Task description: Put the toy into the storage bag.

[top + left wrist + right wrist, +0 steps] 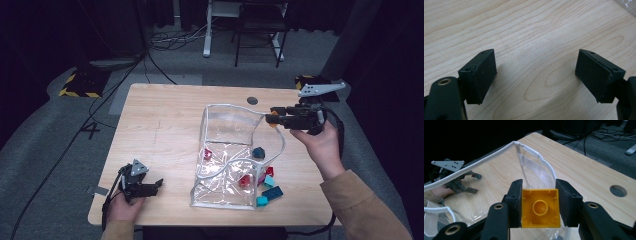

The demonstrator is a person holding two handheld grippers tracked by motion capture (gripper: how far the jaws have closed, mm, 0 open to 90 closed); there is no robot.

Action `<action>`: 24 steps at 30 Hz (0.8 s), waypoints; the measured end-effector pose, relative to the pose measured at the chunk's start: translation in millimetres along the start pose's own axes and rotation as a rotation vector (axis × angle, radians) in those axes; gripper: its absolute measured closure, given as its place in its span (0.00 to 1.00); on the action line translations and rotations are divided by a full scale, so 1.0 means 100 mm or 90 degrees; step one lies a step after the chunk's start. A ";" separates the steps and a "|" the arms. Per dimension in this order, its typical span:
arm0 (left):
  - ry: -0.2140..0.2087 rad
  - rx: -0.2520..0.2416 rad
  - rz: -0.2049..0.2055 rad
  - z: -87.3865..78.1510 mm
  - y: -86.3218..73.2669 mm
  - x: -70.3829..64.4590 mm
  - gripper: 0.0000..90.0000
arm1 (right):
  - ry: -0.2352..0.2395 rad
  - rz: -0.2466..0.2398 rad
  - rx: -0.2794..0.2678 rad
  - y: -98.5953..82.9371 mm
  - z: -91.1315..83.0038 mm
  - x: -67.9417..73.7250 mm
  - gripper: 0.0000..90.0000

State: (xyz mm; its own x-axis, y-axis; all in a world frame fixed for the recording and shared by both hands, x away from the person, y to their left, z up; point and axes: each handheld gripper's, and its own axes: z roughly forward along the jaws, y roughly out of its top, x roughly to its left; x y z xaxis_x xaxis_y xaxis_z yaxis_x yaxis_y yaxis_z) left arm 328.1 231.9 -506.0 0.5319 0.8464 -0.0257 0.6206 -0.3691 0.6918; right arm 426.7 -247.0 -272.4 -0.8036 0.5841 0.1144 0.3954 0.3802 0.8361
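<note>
Pale wooden worktop [160, 130]: right gripper [540, 207] clamps a yellow plastic brick [540, 208] over the clear plastic bag [227, 150], release seemingly next; left gripper [536, 75] rests with fingers spread.

Tan sleeves; each black gripper [150, 187] carries a grey three-cornered plate and a black cable

Left gripper [536, 72] seen along its own two black jaws, which stand wide apart with nothing between them. Beneath lies the light wooden table [529, 32], its grain running across the view. At the far right corner, a small edge of clear plastic [627, 3] enters the view.
</note>
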 end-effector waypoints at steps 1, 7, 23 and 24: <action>0.000 0.000 0.000 0.00 0.00 0.00 0.20 | 0.003 -0.003 0.001 0.02 0.04 0.02 0.65; 0.000 0.001 -0.002 0.01 0.01 0.00 0.19 | 0.022 -0.011 0.011 0.15 0.22 0.12 0.65; -0.002 0.002 -0.003 0.01 0.01 0.00 0.19 | 0.054 -0.033 0.066 0.34 0.73 0.34 0.65; -0.002 0.002 -0.002 0.01 0.01 0.00 0.19 | 0.055 -0.030 0.072 0.34 0.77 0.34 0.65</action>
State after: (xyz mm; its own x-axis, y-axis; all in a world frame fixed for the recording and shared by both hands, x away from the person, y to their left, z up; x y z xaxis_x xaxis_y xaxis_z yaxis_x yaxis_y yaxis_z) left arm 329.2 231.5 -505.8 0.5313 0.8467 -0.0299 0.6246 -0.3675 0.6891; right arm 446.7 -159.0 -281.0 -0.8558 0.5016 0.1267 0.4005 0.4873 0.7760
